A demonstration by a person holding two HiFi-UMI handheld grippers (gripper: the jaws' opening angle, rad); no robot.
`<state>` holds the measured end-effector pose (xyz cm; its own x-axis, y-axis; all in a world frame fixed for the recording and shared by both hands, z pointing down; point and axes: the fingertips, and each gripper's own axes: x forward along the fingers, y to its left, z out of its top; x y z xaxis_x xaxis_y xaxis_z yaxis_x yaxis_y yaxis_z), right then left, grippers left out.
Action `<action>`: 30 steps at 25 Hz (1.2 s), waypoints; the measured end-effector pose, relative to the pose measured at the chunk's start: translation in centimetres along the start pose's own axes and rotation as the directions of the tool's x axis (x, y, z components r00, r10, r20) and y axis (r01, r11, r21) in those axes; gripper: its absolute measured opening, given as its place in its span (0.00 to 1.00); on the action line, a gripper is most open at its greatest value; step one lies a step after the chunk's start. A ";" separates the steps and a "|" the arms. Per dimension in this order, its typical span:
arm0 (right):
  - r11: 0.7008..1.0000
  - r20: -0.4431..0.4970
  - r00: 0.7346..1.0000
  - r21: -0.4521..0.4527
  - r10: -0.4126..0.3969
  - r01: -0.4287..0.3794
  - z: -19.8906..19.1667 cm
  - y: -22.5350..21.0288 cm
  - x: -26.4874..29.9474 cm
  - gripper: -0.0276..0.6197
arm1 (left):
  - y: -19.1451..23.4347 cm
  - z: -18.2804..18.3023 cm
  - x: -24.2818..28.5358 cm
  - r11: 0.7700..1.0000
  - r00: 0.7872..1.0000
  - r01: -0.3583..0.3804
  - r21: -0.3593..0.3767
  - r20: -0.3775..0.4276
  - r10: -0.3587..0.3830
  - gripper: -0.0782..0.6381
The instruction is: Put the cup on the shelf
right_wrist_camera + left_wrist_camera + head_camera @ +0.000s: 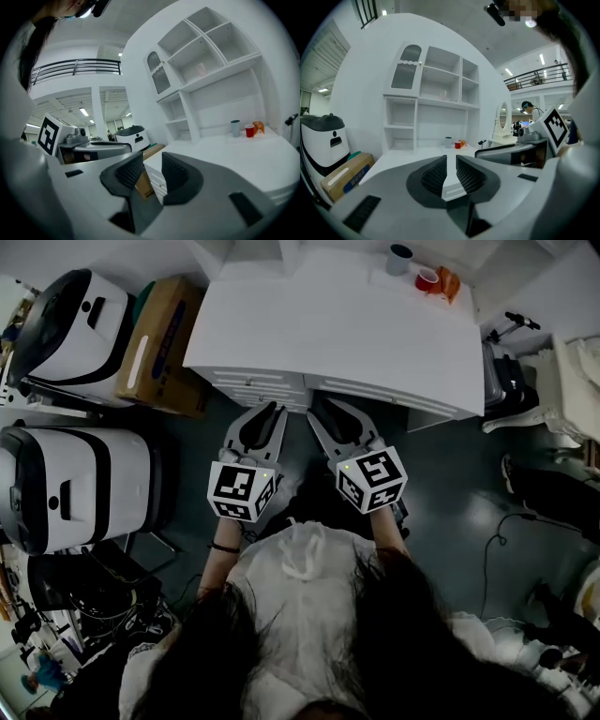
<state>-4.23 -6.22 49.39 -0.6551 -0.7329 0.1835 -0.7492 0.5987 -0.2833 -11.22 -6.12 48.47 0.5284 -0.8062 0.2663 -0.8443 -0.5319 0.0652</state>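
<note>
**Claws empty and barely parted at the desk's near edge, cup far across it**

Left claw [451, 157] has its ribbed pads a narrow slit apart, and only the white desk [356, 334] shows through the slit. The right claw [152, 159] is parted a little wider. The brown in its gap is the cardboard box [164, 334] standing on the floor well behind it, not something pinched. Neither claw grips anything.

In the head view both sit side by side at centre frame, tips just short of the desk's front edge and pointing up the picture, towards the back of the desk. That looks like the start of a reach, with no pick-up begun.

A grey-blue cup [400, 259] stands upright at the top right of the head view, at the far back of the desk. A red cup [427, 279] stands just beside it, with an orange thing [449, 282] next to that. The task does not say which cup is meant. The right claw is on the cups' side, so it seems the likelier one to take one.

Behind the desk rises the shelf [440, 98], filling the upper middle of the left gripper view, and several of its white compartments look bare. Before closing on a cup, the reaching claw would probably need to spread wider.
</note>
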 end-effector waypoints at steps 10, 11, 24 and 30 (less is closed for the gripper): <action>0.998 -0.019 0.998 -0.025 -0.063 0.062 -3.0 7.0 -3.0 0.25 | -0.2 -3.0 -6.8 0.998 0.998 0.057 -0.031 0.015 -0.057 0.21; 0.997 -0.020 0.997 -0.027 -0.069 0.068 -3.3 7.4 -3.5 0.25 | -0.5 -3.2 -7.2 0.997 0.998 0.066 -0.030 0.017 -0.066 0.21; 0.988 -0.001 0.988 -0.017 -0.152 0.152 -5.6 10.1 -9.1 0.19 | -5.6 -4.8 -10.4 0.986 0.985 0.169 0.000 0.029 -0.169 0.21; 0.988 -0.013 0.988 -0.031 -0.152 0.152 -6.5 10.9 -10.0 0.19 | -6.7 -5.2 -11.2 0.982 0.982 0.186 0.008 0.026 -0.187 0.21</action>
<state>-6.51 9.74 50.58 -0.5345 -0.8113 0.2369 -0.8427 0.4902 -0.2226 -11.93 7.79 50.05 0.6788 -0.6993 0.2238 -0.7302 -0.6750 0.1057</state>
